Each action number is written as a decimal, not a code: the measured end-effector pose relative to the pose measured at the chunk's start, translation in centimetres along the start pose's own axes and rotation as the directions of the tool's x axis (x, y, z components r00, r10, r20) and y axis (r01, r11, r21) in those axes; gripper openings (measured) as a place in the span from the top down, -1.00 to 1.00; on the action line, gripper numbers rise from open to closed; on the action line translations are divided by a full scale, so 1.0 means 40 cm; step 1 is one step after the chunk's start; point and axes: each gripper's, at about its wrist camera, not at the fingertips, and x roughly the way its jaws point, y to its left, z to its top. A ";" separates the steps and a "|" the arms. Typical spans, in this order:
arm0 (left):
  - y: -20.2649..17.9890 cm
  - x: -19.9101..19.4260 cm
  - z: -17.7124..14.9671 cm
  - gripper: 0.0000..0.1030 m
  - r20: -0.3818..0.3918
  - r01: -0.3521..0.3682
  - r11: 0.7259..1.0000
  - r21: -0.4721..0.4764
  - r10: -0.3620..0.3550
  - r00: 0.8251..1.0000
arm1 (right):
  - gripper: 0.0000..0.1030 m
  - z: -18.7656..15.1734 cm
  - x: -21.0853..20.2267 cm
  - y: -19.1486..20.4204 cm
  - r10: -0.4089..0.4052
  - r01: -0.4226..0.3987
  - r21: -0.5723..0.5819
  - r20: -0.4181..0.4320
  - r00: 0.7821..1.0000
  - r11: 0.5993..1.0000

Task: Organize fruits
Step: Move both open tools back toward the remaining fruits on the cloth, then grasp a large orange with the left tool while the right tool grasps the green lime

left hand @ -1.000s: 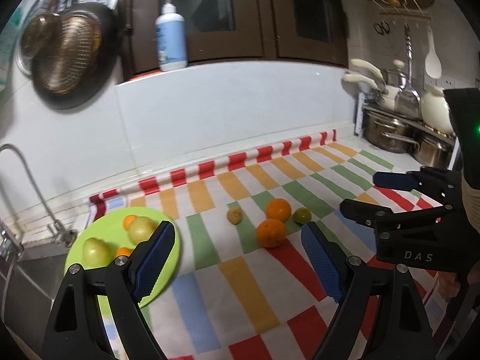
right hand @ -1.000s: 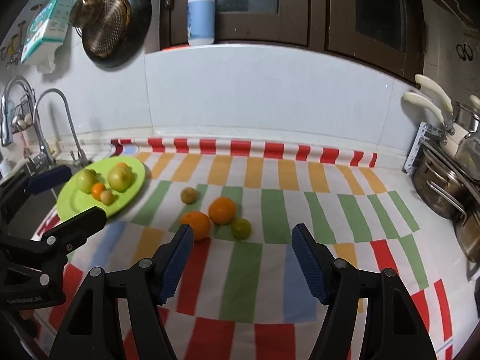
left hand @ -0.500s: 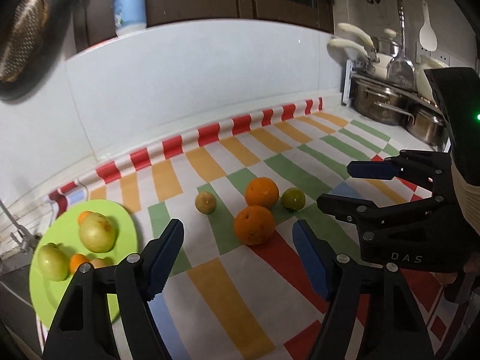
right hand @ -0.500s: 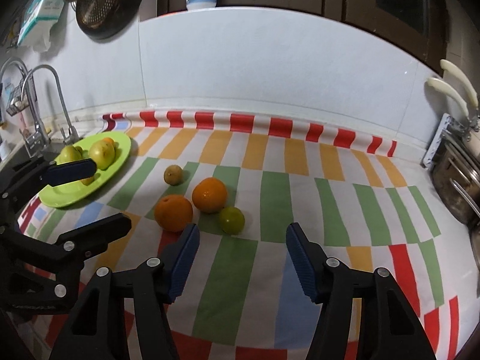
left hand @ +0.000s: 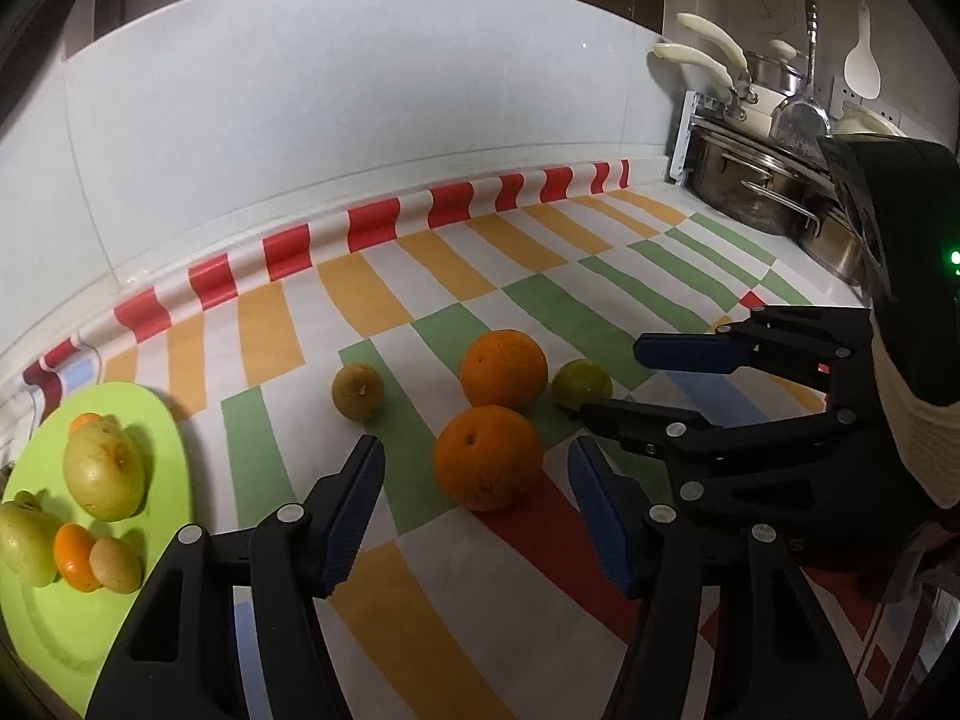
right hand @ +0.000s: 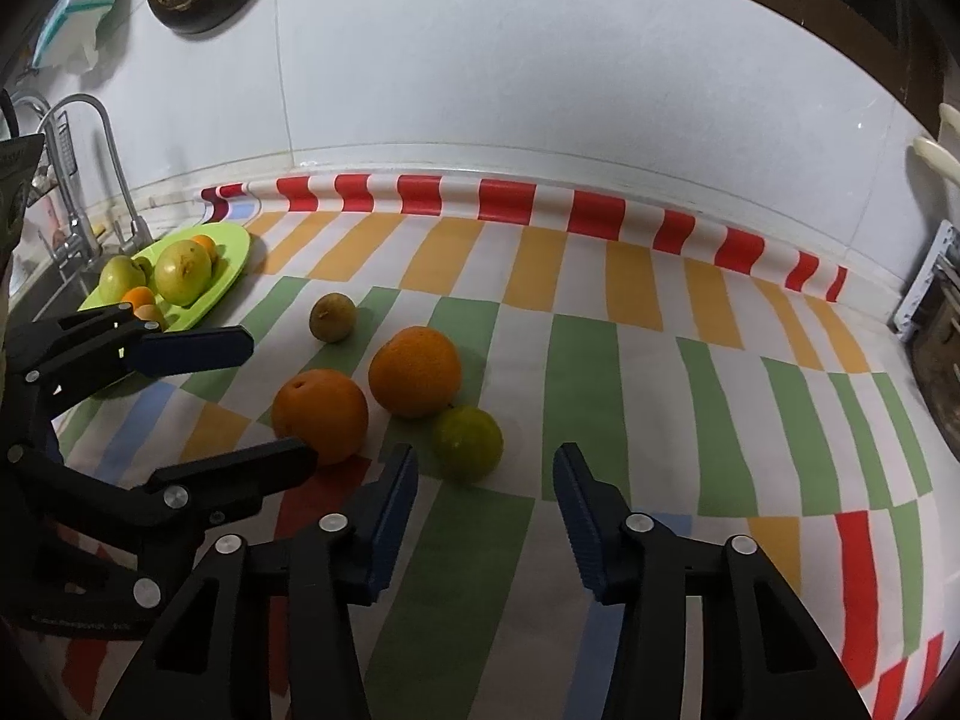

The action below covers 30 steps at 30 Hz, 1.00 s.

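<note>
Two oranges lie on the striped cloth: a near one [left hand: 487, 456] [right hand: 320, 408] and a far one [left hand: 504, 367] [right hand: 415, 372]. A green citrus [left hand: 581, 383] [right hand: 468, 444] and a small brownish fruit [left hand: 357, 391] [right hand: 332, 316] lie beside them. A green plate [left hand: 174, 450] [right hand: 231, 258] at the left holds pears and small fruits. My left gripper [left hand: 474, 510] is open, its jaws on either side of the near orange, just short of it. My right gripper [right hand: 485, 498] is open, just in front of the green citrus.
Steel pots [left hand: 750, 192] and hanging utensils stand at the right end of the counter. A faucet [right hand: 90, 168] and sink are at the left past the plate. The white tiled wall [right hand: 540, 90] runs behind the cloth.
Both grippers have moved forward and down toward the loose fruits, which now loom larger. The left has closed in on the near orange, the right on the green citrus. Both stay open.
</note>
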 end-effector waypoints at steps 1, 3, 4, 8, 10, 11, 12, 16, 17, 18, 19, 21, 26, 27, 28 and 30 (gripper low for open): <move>0.001 0.004 0.001 -0.17 -0.004 0.003 1.000 -0.001 -0.003 1.000 | 0.10 0.002 0.007 -0.001 0.005 -0.005 0.001 -0.002 1.000 1.000; 0.007 0.016 0.004 -0.16 -0.012 0.007 1.000 -0.009 -0.007 1.000 | 0.12 0.005 0.017 -0.003 0.013 -0.013 0.005 -0.007 1.000 1.000; 0.011 0.022 0.004 -0.16 -0.017 0.010 1.000 -0.017 -0.010 1.000 | 0.14 0.006 0.020 -0.004 0.016 -0.016 0.006 -0.009 1.000 1.000; 0.025 0.042 0.006 -0.08 -0.039 0.044 0.997 -0.062 -0.046 0.998 | 0.21 0.011 0.036 -0.007 0.032 -0.031 0.020 -0.021 0.999 0.999; 0.027 0.049 0.007 -0.01 -0.045 0.058 0.996 -0.069 -0.061 0.997 | 0.24 0.012 0.041 -0.010 0.040 -0.039 0.028 -0.026 0.999 0.999; 0.027 0.052 0.008 0.04 -0.048 0.070 0.995 -0.073 -0.074 0.996 | 0.25 0.013 0.043 -0.010 0.041 -0.040 0.029 -0.027 0.999 0.999; 0.025 0.055 0.008 0.08 -0.052 0.078 0.994 -0.076 -0.083 0.995 | 0.27 0.013 0.045 -0.010 0.042 -0.041 0.031 -0.029 0.999 0.999; 0.020 0.056 0.010 0.18 -0.057 0.088 0.993 -0.082 -0.093 0.994 | 0.40 0.011 0.054 -0.013 0.049 -0.047 0.040 -0.046 0.998 0.998; 0.019 0.055 0.010 0.18 -0.058 0.087 0.993 -0.084 -0.092 0.994 | 0.43 0.010 0.054 -0.014 0.050 -0.048 0.043 -0.047 0.998 0.998; 0.019 0.054 0.010 0.18 -0.060 0.085 0.993 -0.086 -0.090 0.994 | 0.44 0.009 0.054 -0.015 0.050 -0.048 0.046 -0.048 0.998 0.998; 0.018 0.053 0.010 0.18 -0.062 0.080 0.993 -0.086 -0.086 0.994 | 0.44 0.008 0.052 -0.016 0.049 -0.047 0.049 -0.049 0.998 0.998; 0.018 0.047 0.011 0.18 -0.059 0.064 0.995 -0.081 -0.069 0.996 | 0.44 0.005 0.049 -0.017 0.050 -0.047 0.056 -0.049 0.998 0.997; 0.021 0.023 0.007 0.18 -0.046 0.032 0.996 -0.080 -0.036 0.998 | 0.45 0.004 0.026 -0.012 0.049 -0.046 0.071 -0.038 0.998 0.996; 0.023 0.019 0.006 0.18 -0.044 0.030 0.996 -0.081 -0.034 0.998 | 0.45 0.004 0.019 -0.010 0.049 -0.047 0.072 -0.035 0.998 0.996; 0.024 0.013 0.005 0.18 -0.041 0.027 0.996 -0.084 -0.030 0.999 | 0.45 0.005 0.010 -0.006 0.049 -0.046 0.073 -0.029 0.998 0.996; 0.025 -0.001 0.003 0.18 -0.033 0.025 0.996 -0.088 -0.028 0.999 | 0.45 0.006 -0.002 -0.001 0.048 -0.046 0.073 -0.022 0.999 0.996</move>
